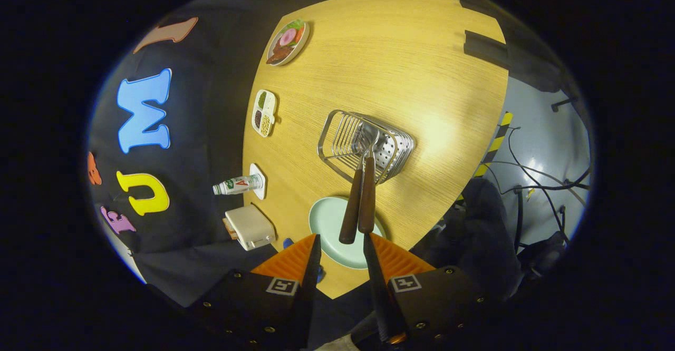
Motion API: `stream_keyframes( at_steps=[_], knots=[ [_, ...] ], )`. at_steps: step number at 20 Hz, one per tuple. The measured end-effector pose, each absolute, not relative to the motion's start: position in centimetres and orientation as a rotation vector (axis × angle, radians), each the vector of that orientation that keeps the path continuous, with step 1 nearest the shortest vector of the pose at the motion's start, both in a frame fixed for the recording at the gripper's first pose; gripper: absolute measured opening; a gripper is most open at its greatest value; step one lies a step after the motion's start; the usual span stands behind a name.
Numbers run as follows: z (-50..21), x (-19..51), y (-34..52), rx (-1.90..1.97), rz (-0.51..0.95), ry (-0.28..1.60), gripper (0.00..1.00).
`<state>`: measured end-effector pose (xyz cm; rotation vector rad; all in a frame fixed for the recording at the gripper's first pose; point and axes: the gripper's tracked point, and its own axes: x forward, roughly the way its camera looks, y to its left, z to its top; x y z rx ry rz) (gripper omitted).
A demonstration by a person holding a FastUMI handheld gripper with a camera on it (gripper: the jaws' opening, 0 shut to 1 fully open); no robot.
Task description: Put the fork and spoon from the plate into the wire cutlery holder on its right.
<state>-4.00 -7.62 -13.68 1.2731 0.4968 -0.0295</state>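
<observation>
The wire cutlery holder [364, 148] stands on the wooden table [401, 61], beyond my fingers. The fork and spoon lean in it side by side, metal heads [370, 134] down inside the basket. Their two brown handles [367, 198] slant out towards me over the pale green plate [326, 219], which has nothing lying on it. My gripper [341, 239] hangs above the plate's near side, open, its orange fingers [295, 259] apart. The handle ends appear just ahead of the fingertips and touch neither finger.
Along the table's left edge sit a plate of food [287, 41], a divided snack dish [263, 112], a bottle [237, 185] lying on a white coaster, and a white box [250, 227]. A black block [485, 48] is at the far corner. Cables [532, 182] cross the floor on the right.
</observation>
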Motion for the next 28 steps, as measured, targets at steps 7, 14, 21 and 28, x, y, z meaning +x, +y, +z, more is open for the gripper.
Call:
stream_keyframes(
  at_steps=[7,14,21,28],
  knots=[
    [-10.3,-4.4,-9.1,1.142,-0.090,0.400,0.49],
    [-2.5,-5.6,-13.7,0.832,-0.233,0.102,0.49],
    [6.1,-9.2,-15.2,0.435,-0.362,-0.216,0.49],
    [10.5,-11.6,-14.5,0.190,-0.429,-0.372,0.49]
  ],
)
